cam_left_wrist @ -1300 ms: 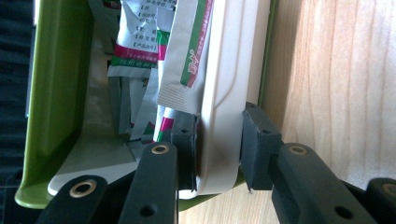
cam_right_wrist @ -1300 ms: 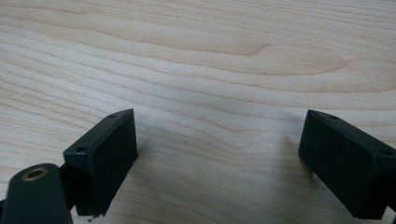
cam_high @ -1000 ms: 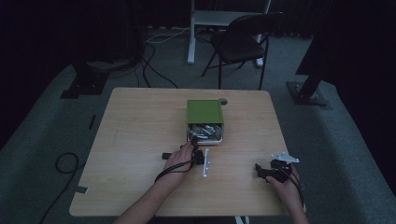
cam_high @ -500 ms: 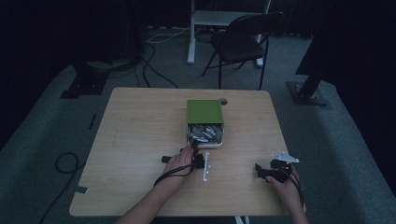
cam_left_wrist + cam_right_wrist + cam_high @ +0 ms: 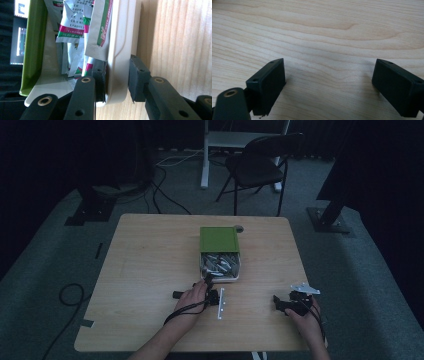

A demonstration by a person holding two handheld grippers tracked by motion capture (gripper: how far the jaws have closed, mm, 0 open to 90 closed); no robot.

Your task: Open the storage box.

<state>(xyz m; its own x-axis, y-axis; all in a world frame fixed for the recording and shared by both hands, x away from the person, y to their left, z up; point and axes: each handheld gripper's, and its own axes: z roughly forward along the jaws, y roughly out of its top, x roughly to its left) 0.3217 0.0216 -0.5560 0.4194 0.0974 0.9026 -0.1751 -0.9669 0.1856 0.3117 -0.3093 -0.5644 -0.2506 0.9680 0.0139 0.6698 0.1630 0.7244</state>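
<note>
A white box [image 5: 235,276] with a green lid [image 5: 219,240] slid half back sits mid-table, with several foil sachets [image 5: 220,264] inside. My left gripper [image 5: 206,280] reaches its near left corner. In the left gripper view the jaws [image 5: 117,72] pinch the box's white wall [image 5: 120,45], one pad inside by the sachets [image 5: 75,27], one outside over the wood. The green lid [image 5: 33,50] runs along the far side. My right gripper [image 5: 278,303] rests on the table at the front right, open, with bare wood between its jaws [image 5: 328,75].
The wooden table [image 5: 150,255] has free room left of the box and behind it. A small dark round object [image 5: 239,228] lies at the lid's back right corner. A folding chair [image 5: 260,165] and cables [image 5: 165,190] are on the floor beyond.
The left hand has shifted only slightly at the box's corner. The box and the right gripper have not moved.
</note>
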